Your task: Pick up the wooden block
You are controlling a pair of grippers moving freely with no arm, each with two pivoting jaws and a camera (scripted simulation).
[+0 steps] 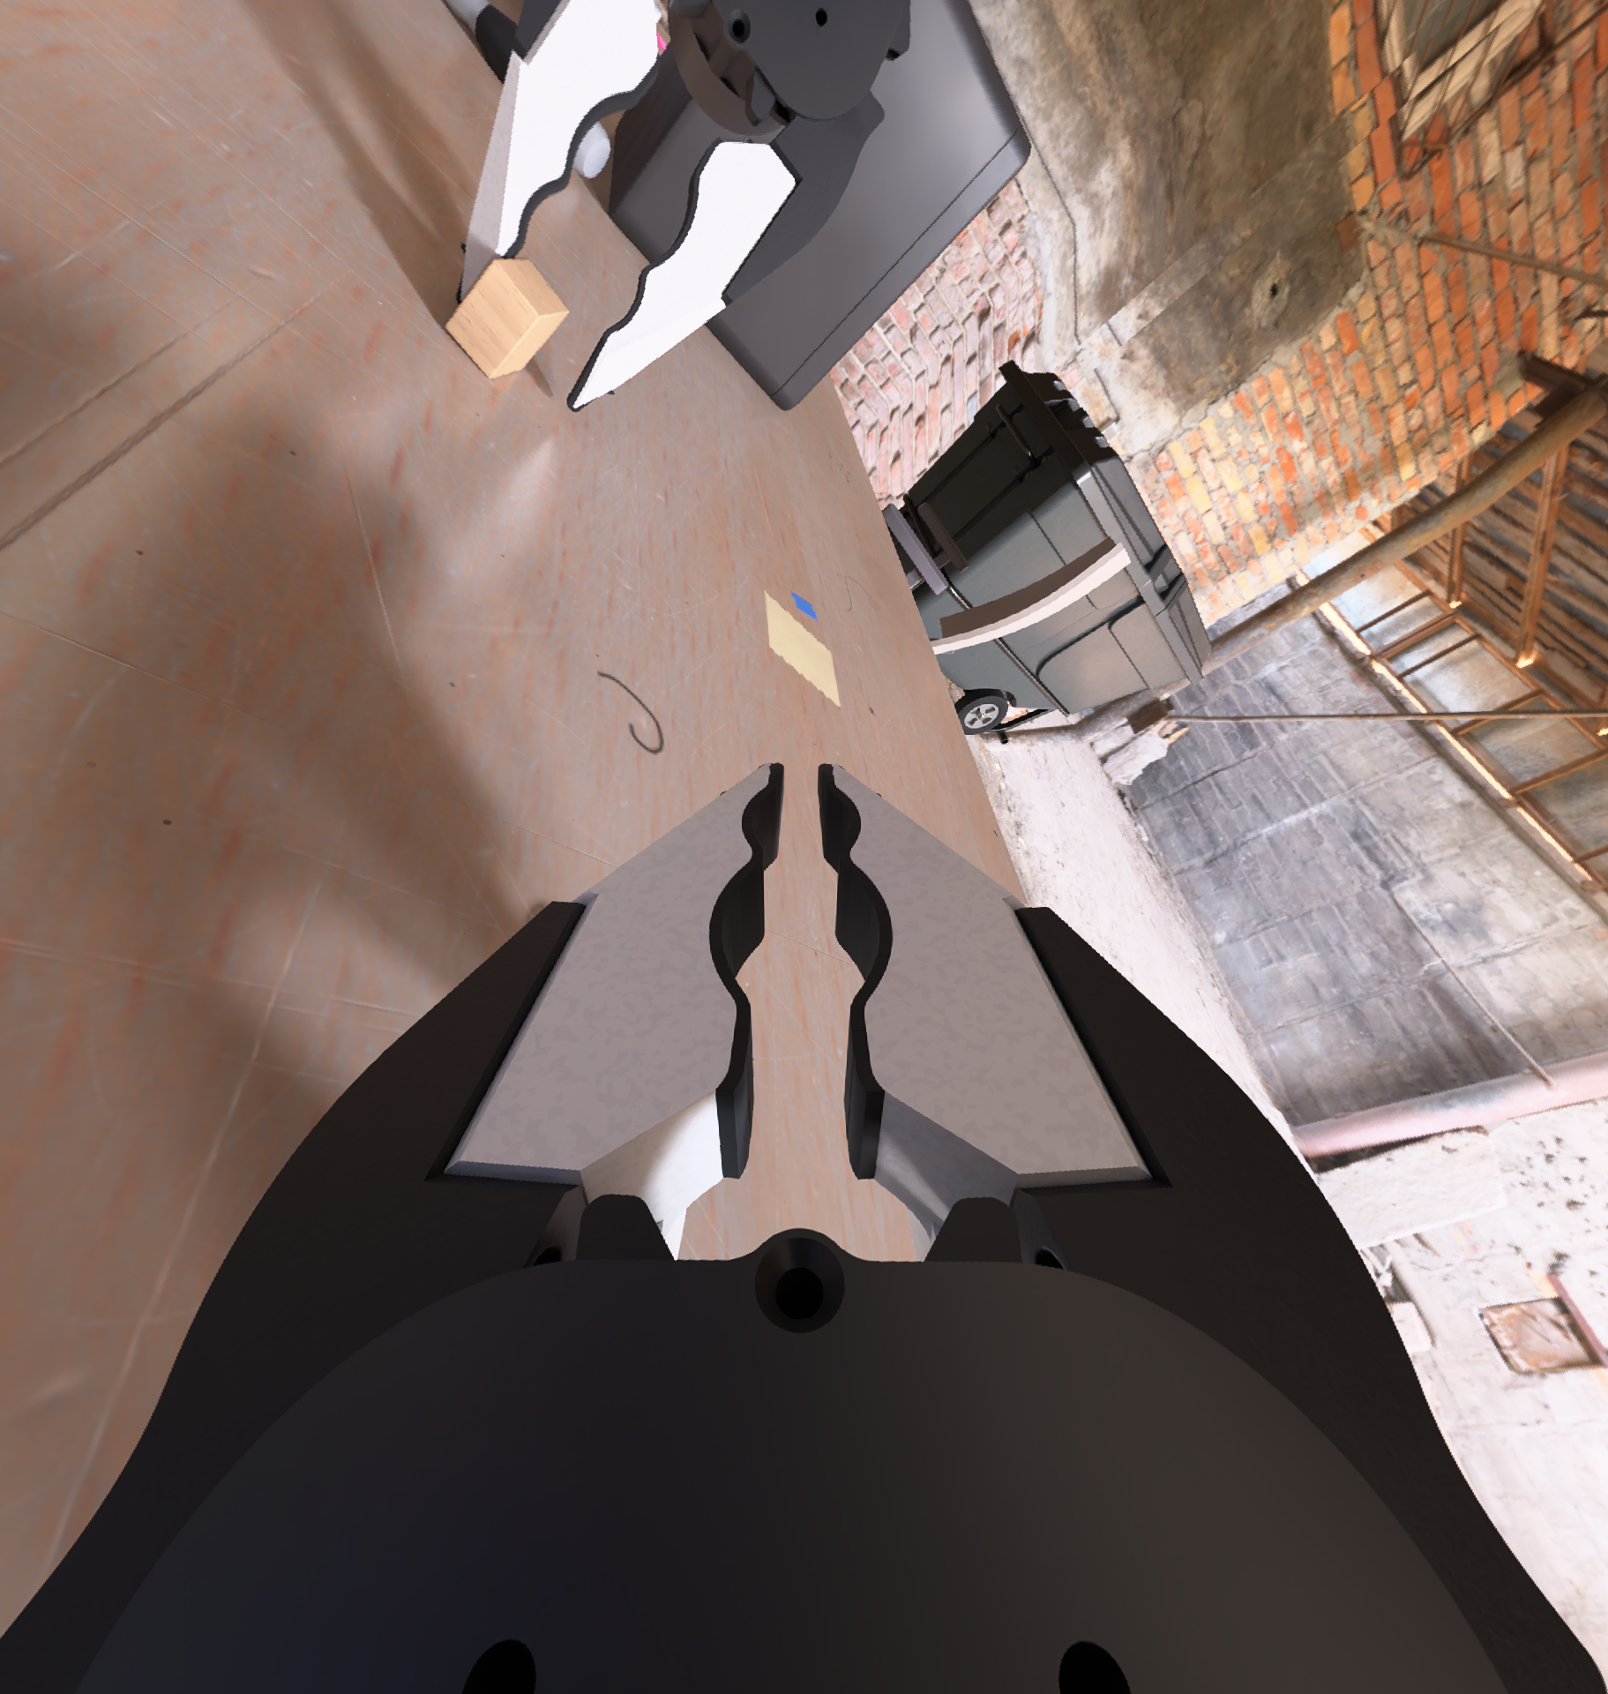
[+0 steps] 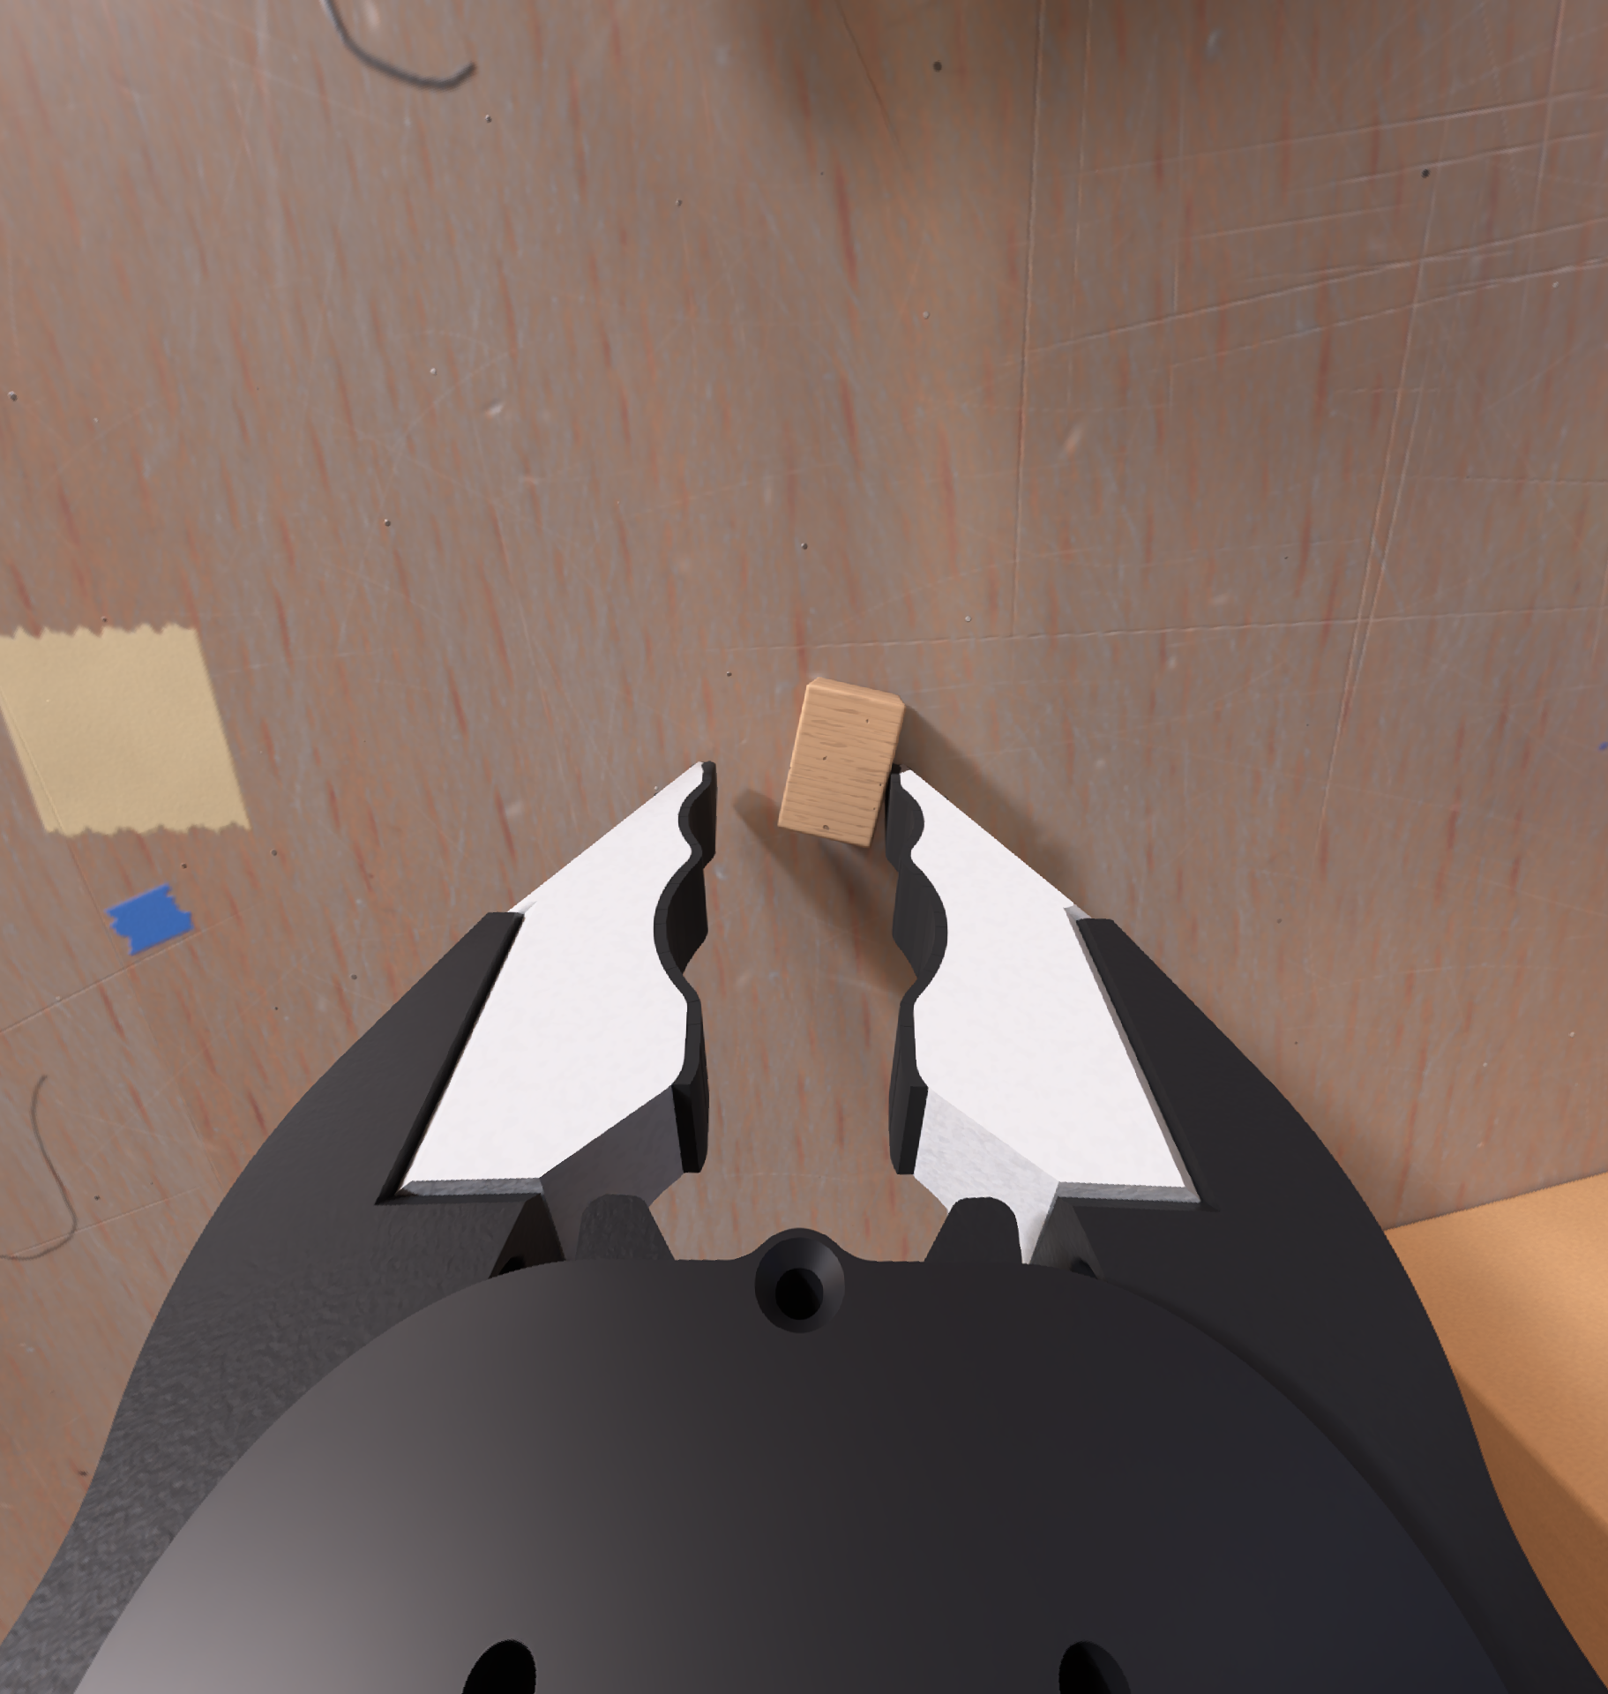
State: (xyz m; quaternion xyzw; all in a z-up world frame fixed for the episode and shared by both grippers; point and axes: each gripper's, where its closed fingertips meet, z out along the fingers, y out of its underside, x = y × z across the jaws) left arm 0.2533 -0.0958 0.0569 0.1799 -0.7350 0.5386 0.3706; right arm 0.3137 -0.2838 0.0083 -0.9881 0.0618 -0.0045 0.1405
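A worn brick-and-concrete yard with a dark wheeled bin [image 1: 1047, 559] lies beyond the edge of the scratched, reddish-brown wooden counter [image 2: 1240, 458], whose grain runs in fine streaks under scattered scuffs. On it lie a flat square of pale tan tape with ragged edges [image 2: 113, 731], a small scrap of blue tape [image 2: 151, 918] beside it, and some thin dark curls of thread.

The small light wooden block [image 2: 839, 763], a plain rectangular piece with fine straight grain and crisp corners, rests flat on the counter. The right tongs [image 2: 800, 775] hang above it, parted wide enough to take the block, holding nothing. The block sits off-centre: close against the tip of one white, scalloped finger [image 2: 965, 880], with a clear gap to the other. The left wrist view shows the same, with the white fingers straddling the block from above.

The left tongs [image 1: 800, 775], grey-faced with black wavy inner edges, are nearly closed with only a narrow slit between them, empty, and well apart from the block.

The step in hand looks like the final approach. To do it well, the right tongs should shift sideways so the block is centred, then descend until the tips flank its long faces before closing; otherwise the near finger may land on the block or push it askew. The smooth hard wood should grip firmly.
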